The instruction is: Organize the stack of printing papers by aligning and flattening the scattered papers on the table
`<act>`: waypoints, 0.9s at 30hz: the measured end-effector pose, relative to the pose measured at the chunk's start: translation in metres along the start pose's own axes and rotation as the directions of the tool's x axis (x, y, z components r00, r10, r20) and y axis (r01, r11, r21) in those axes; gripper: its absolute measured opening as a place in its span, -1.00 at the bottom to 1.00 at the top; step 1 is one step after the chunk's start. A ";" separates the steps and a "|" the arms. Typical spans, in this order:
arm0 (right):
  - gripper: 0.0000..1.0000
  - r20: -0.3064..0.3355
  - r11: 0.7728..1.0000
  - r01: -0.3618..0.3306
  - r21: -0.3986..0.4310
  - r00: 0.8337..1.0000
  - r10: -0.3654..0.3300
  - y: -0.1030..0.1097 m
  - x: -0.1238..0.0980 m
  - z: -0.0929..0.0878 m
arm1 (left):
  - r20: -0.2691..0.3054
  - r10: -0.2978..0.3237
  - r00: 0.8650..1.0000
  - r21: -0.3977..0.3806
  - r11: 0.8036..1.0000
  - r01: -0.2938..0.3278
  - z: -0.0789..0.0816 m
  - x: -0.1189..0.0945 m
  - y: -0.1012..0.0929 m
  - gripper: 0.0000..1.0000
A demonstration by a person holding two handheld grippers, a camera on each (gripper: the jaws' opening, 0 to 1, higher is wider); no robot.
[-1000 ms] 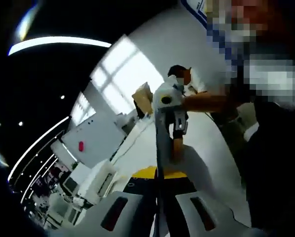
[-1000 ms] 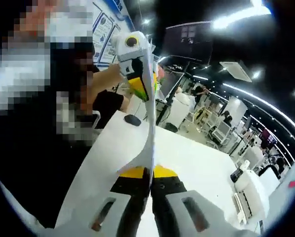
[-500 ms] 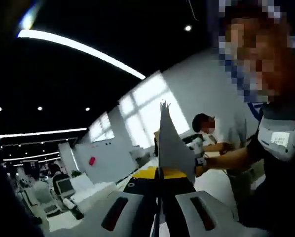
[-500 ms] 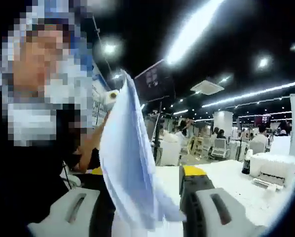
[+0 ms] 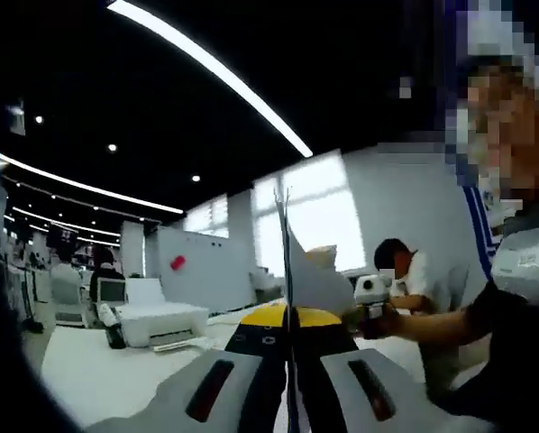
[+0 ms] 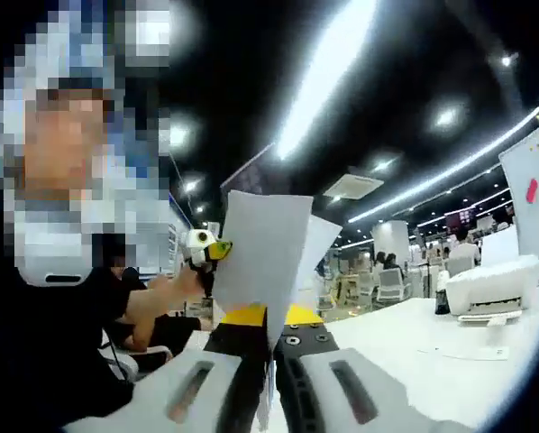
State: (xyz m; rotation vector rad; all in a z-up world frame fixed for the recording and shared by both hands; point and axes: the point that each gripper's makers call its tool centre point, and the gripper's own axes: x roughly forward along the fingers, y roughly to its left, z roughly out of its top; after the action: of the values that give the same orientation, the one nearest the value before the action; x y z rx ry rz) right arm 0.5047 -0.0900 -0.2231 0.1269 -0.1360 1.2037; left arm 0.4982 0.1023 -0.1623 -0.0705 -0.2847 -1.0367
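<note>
Both hand-held grippers clamped on paper sheets, left hand-held gripper [image 5: 287,361] and right hand-held gripper [image 6: 268,356]. Sheets [image 6: 262,262] now upright in air, well above counter [image 6: 414,347]; half second ago right one looked loose. Guessing tap-down to square edges comes next.

Matt white papers [image 6: 260,253] — smooth glossy table [image 6: 414,347], plastic-looking printer [image 5: 157,320].

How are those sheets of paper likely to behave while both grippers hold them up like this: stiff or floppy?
Probably floppy. The paper stands above the right gripper as a few thin sheets, with corners fanned apart. Seen edge-on from the left gripper, the paper is very thin, so likely light and apt to bend or slip out of alignment.
</note>
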 end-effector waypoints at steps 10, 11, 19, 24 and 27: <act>-1.00 -0.100 0.973 0.203 -0.108 0.972 -0.213 -0.018 0.005 -0.024 | -0.062 0.113 0.992 0.080 0.991 -0.108 -0.076 0.001 0.018 -0.88; -1.00 -0.132 0.969 0.221 -0.108 0.963 -0.234 -0.022 0.004 -0.030 | -0.076 0.119 0.990 0.072 0.991 -0.114 -0.082 0.000 0.019 -0.88; -0.95 -0.261 0.970 0.227 -0.091 0.934 -0.243 -0.030 0.002 -0.067 | -0.249 0.146 0.957 -0.028 0.987 -0.157 -0.154 -0.008 0.028 -0.84; -0.73 -0.261 0.972 0.228 -0.054 0.936 -0.234 -0.032 -0.001 -0.071 | -0.240 0.133 0.962 -0.066 0.986 -0.153 -0.155 -0.007 0.023 -0.76; -0.64 -0.260 0.968 0.244 -0.057 0.933 -0.250 -0.035 -0.003 -0.070 | -0.217 0.133 0.967 -0.057 0.987 -0.149 -0.143 -0.004 0.024 -0.69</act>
State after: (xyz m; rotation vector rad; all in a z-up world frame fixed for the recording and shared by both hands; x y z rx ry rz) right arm 0.5393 -0.0934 -0.2933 -0.0386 0.0992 0.9562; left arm 0.5457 0.0906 -0.2992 -0.0450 -0.0461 -0.9038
